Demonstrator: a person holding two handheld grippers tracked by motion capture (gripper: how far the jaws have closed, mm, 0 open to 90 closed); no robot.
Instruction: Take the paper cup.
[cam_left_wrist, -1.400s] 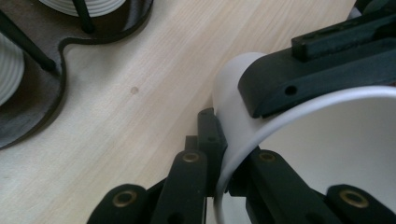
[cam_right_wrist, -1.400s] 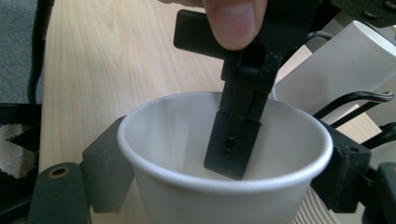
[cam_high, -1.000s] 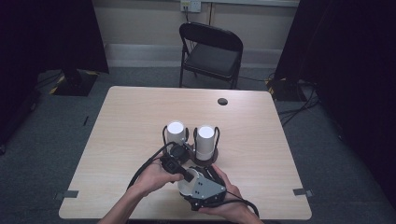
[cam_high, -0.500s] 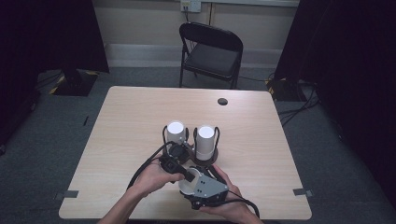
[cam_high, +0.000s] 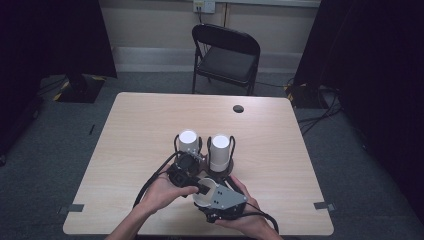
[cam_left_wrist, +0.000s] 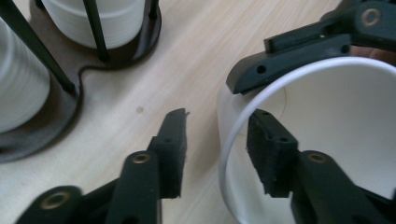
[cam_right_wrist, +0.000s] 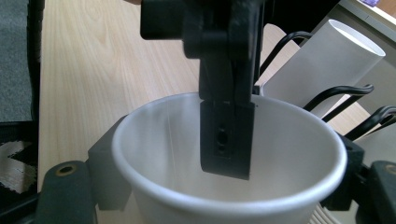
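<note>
While my left tongs (cam_left_wrist: 215, 154) straddle the cup (cam_left_wrist: 327, 121) rim, one jaw outside the wall and one inside, they have just been opening, and neither pad presses on the paper now. From above, the left tongs (cam_high: 192, 176) sit near the front middle of the surface (cam_high: 135, 130), just in front of the rack (cam_high: 220, 170). That rack carries two white cup stacks, one stack (cam_high: 188, 141) on the left and a second stack (cam_high: 220, 152) beside it, held between thin black wires. Moving right, my right tongs (cam_high: 202, 195) hold the cup (cam_high: 204, 191) from both sides, its mouth turned towards me. Looking along the right tongs (cam_right_wrist: 224, 186), I see their jaws clamped against the outer wall of the cup (cam_right_wrist: 159, 154) left and right, while one jaw of the left tongs hangs down into the cup from above. Farther back stands a chair (cam_high: 227, 52), and a dark hole (cam_high: 238, 108) marks the far side of the surface.
</note>
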